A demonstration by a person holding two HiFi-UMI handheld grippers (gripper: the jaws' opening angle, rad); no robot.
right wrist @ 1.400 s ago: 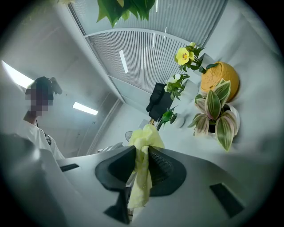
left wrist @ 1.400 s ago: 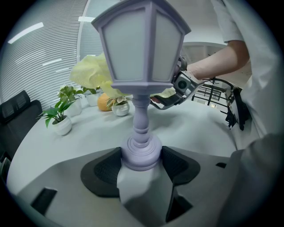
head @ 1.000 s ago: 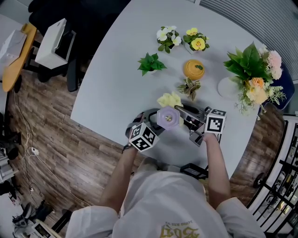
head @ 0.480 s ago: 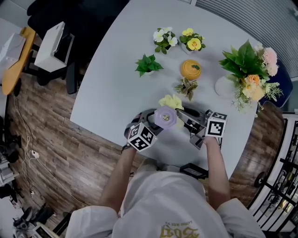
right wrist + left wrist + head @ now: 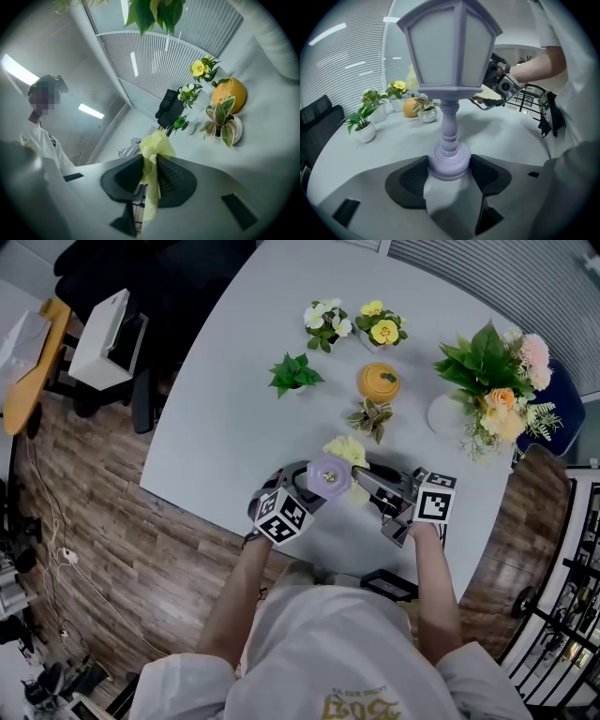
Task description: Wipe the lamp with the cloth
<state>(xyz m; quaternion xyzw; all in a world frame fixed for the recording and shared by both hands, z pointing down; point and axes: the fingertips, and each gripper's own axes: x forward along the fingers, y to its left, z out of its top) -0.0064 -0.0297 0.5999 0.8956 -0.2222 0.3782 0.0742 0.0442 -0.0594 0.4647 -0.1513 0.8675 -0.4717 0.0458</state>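
Over the grey table (image 5: 216, 409), I'm clamping the lamp (image 5: 449, 159) base between the left gripper (image 5: 449, 178) fingers (image 5: 410, 180), cloth (image 5: 151, 150) pinched between the right gripper (image 5: 149, 178) pair; stroking lightly seems best.

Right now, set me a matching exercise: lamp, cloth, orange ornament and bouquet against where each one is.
Things:
1. lamp
2. cloth
3. orange ornament
4. bouquet

Places:
A. pinched in the right tool
B. on the table, beside the striped-leaf plant
C. near the table's right edge
D. base gripped by the left tool

Pairs: 1-D, 2-A, 3-B, 4-C
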